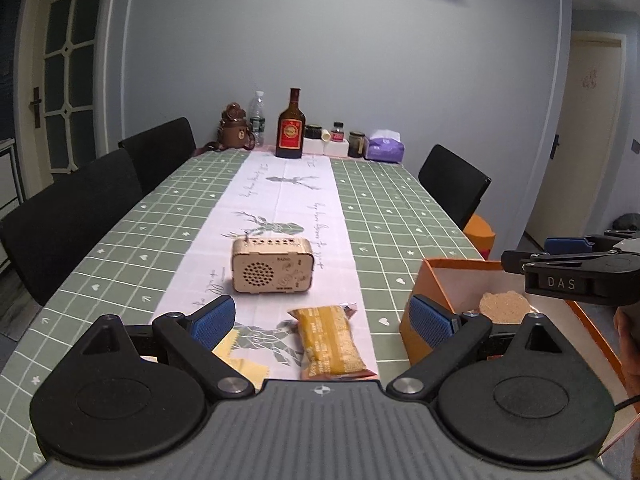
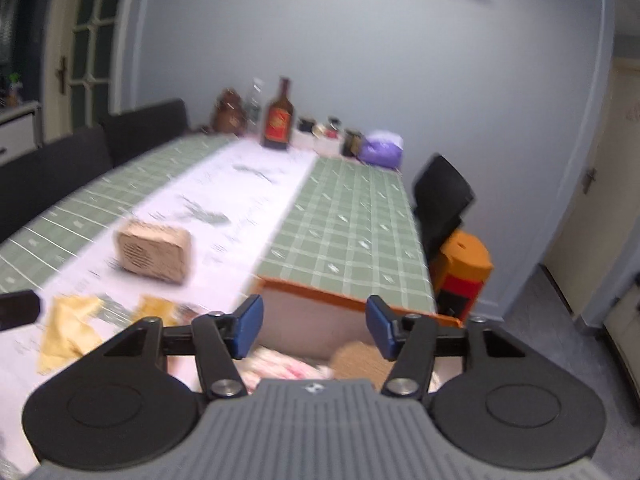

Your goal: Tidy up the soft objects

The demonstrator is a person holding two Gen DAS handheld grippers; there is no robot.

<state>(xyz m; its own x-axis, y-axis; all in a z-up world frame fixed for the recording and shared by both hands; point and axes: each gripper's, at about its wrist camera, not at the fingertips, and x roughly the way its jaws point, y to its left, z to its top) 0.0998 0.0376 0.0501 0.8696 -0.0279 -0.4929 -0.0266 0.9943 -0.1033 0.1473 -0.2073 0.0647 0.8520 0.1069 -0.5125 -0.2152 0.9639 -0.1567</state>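
Observation:
My left gripper [image 1: 322, 318] is open and empty, just above a yellow wrapped snack pack [image 1: 332, 340] that lies on the white runner between its fingers. A yellow cloth [image 1: 240, 354] lies under the left finger. The orange box [image 1: 430, 280] stands at the right; a tan sponge-like piece [image 1: 504, 308] lies inside. My right gripper [image 2: 314, 328] is open and empty over the box [image 2: 340, 298], above the tan piece [image 2: 360, 360] and a pink-white soft item [image 2: 280, 364]. The right gripper also shows in the left wrist view [image 1: 568, 256]. The right wrist view is blurred.
A wooden radio [image 1: 272, 266] stands on the runner past the snack. A brown bottle [image 1: 290, 128], jars, a water bottle and a purple tissue pack [image 1: 386, 146] stand at the far end. Black chairs [image 1: 68, 216] line both sides. An orange stool [image 2: 464, 272] stands right of the table.

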